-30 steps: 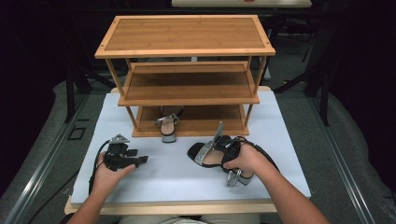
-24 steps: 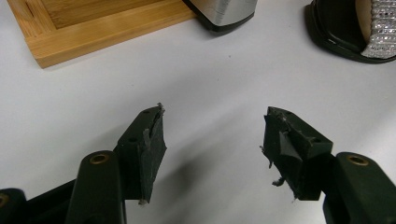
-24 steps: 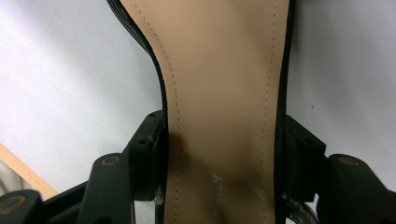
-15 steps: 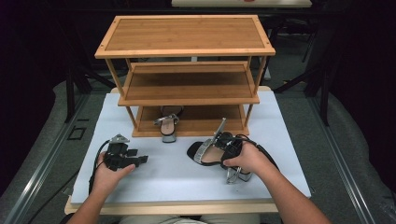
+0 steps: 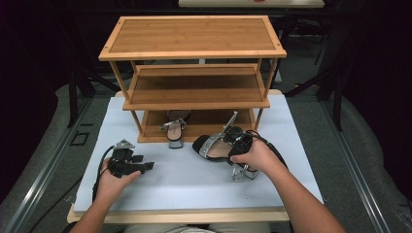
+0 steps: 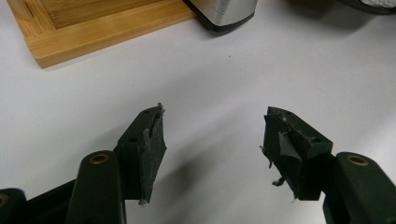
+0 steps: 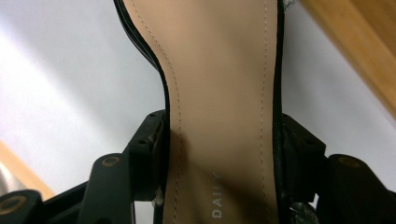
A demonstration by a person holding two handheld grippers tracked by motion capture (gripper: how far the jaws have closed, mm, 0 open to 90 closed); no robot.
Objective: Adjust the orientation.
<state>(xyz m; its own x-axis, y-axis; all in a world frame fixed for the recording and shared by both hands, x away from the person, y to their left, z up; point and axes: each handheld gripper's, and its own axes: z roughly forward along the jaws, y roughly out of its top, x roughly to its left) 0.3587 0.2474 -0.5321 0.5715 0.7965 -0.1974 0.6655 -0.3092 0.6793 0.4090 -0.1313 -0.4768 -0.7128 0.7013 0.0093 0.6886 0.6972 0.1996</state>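
From above, the right tool (image 5: 228,144) grips a black high-heeled sandal (image 5: 210,147) across its waist, near the desk's (image 5: 194,187) right middle, just in front of the bamboo shoe rack (image 5: 194,73); its mate (image 5: 174,130) already sits on the bottom shelf, so this one looks bound for the spot beside it. The left tool (image 5: 145,166) rests idle at the near left

Left gripper view: the left tool (image 6: 212,140) gapes over bare desk, holding nothing, with the rack's corner (image 6: 93,32) beyond

Right gripper view: the right tool (image 7: 219,154) is clenched on the sandal's tan insole (image 7: 219,93), pads pinching both edges where the sole is narrowest
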